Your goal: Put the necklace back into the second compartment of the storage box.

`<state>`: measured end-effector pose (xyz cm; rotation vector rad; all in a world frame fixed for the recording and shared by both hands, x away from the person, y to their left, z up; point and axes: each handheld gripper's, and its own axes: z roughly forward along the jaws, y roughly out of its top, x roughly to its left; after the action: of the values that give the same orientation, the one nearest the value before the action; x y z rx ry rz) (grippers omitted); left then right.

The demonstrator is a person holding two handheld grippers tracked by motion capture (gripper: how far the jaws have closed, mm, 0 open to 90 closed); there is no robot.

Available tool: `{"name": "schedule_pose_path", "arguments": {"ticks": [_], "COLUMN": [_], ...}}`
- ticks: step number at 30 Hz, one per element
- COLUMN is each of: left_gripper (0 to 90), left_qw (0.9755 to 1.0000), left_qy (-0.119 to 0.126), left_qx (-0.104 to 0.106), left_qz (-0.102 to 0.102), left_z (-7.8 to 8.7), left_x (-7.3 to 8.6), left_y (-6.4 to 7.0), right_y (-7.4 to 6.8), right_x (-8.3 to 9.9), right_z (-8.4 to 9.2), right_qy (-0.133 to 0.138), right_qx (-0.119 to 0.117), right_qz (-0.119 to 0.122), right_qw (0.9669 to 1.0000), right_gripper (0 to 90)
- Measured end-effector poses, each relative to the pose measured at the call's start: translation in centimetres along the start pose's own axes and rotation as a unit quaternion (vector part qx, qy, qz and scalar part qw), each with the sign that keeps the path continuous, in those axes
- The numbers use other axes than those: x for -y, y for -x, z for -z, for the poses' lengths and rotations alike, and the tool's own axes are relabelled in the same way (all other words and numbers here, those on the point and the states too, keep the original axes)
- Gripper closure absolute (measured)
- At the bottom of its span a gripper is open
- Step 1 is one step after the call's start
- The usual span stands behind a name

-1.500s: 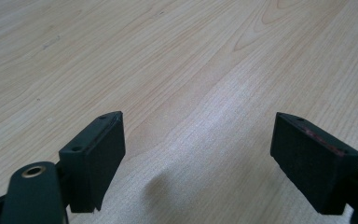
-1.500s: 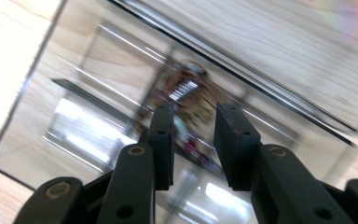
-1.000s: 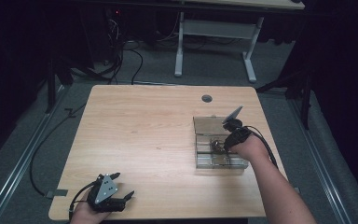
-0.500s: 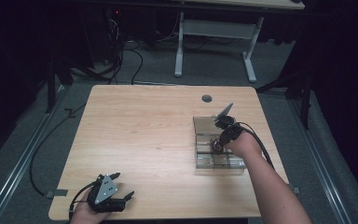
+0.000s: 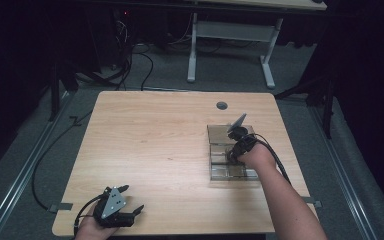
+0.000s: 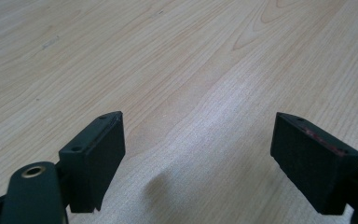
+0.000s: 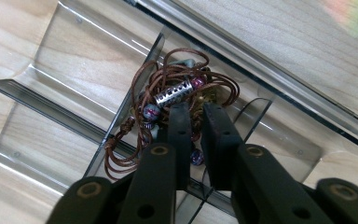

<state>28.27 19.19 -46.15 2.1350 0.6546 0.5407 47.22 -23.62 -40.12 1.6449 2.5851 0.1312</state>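
Brown cord necklace (image 7: pixel 177 100) lies bunched in one tray (image 5: pixel 220 135) compartment; the right gripper (image 7: pixel 195 116) has moved forward onto it, jaws nearly together, apparently pinching cord. Left gripper (image 6: pixel 200 154) idles, spread.

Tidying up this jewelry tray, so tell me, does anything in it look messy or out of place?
Yes. The brown cord necklace sits bunched in a tangle, and its loops drape over a divider of the clear tray into the next compartment instead of lying in one. The right gripper is nearly closed over it.
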Motion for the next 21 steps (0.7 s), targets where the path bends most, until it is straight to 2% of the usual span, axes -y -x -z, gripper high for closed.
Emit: {"name": "schedule_pose_path", "arguments": {"ticks": [3,7,11,13,21], "left_gripper": [18.1,18.2,18.1,18.2,18.2], "left_qw": [1.0,1.0,1.0,1.0,1.0], "left_qy": [-0.001,-0.002,-0.002,-0.002,-0.001], "left_qx": [0.0,0.0,-0.001,-0.002,-0.002], "left_qz": [0.0,-0.002,-0.003,-0.004,-0.003], "left_z": [0.0,0.0,0.0,0.0,0.0], "left_x": [0.0,0.0,0.0,0.0,0.0], "left_y": [0.0,0.0,0.1,0.1,0.1], "right_y": [0.2,0.3,0.1,0.0,-0.6], "right_x": [0.1,0.6,1.3,1.9,3.4], "right_z": [0.9,2.2,3.1,3.4,4.1], "right_qy": [0.016,0.023,0.014,0.012,0.002], "right_qx": [-0.004,-0.006,-0.017,-0.024,-0.028], "right_qz": [-0.003,-0.007,-0.011,-0.006,-0.008], "right_qw": [0.9999,0.9997,0.9997,0.9996,0.9996], "right_gripper": [77.4,76.9,78.0,78.3,78.7]}}
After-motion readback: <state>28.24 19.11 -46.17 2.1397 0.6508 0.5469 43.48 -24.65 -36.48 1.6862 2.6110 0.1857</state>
